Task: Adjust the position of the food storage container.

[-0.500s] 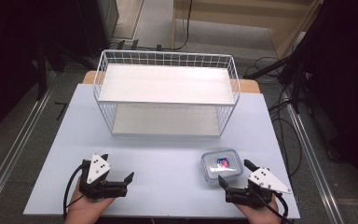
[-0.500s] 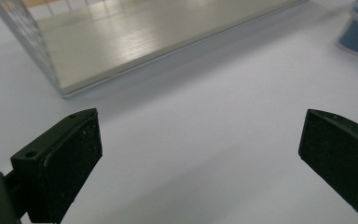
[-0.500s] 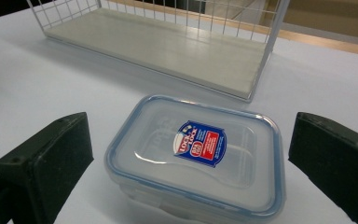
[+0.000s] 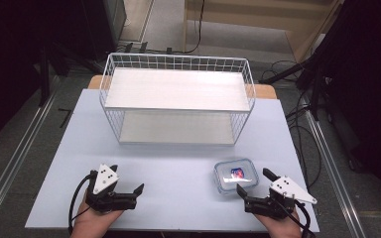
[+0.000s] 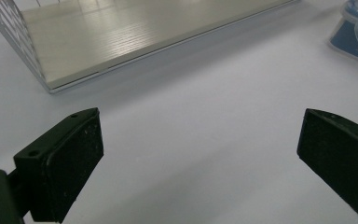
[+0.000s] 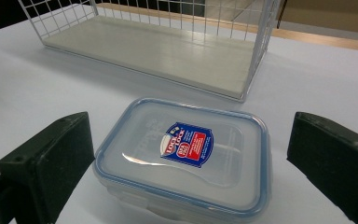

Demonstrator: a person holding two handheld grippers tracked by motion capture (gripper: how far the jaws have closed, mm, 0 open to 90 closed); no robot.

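While both grippers rest low at the near edge, the pale lilac-white rectangular table top (image 4: pixel 178 168) lies mostly bare and smooth. At its far half stands a white wire-mesh rack with two light wooden shelves (image 4: pixel 176 101), the lower shelf almost on the surface. A small clear rectangular plastic container with a blue-rimmed lid and a red-and-blue label (image 4: pixel 235 175) sits at the near right, well apart from the rack. The right gripper (image 4: pixel 255 191) is just beside it — its black jaws are spread wide, and in the right gripper view the container (image 6: pixel 184 156) lies between them, touching neither as far as I can tell. The left gripper (image 4: pixel 129 194) is at the near left with its jaws also spread, over bare surface. Around the table the room is dark: grey floor, metal rails (image 4: pixel 10 163) along both sides, black cables (image 4: pixel 302 124) at the right, and a light wooden piece of furniture (image 4: pixel 258 20) behind — its form is not clear.
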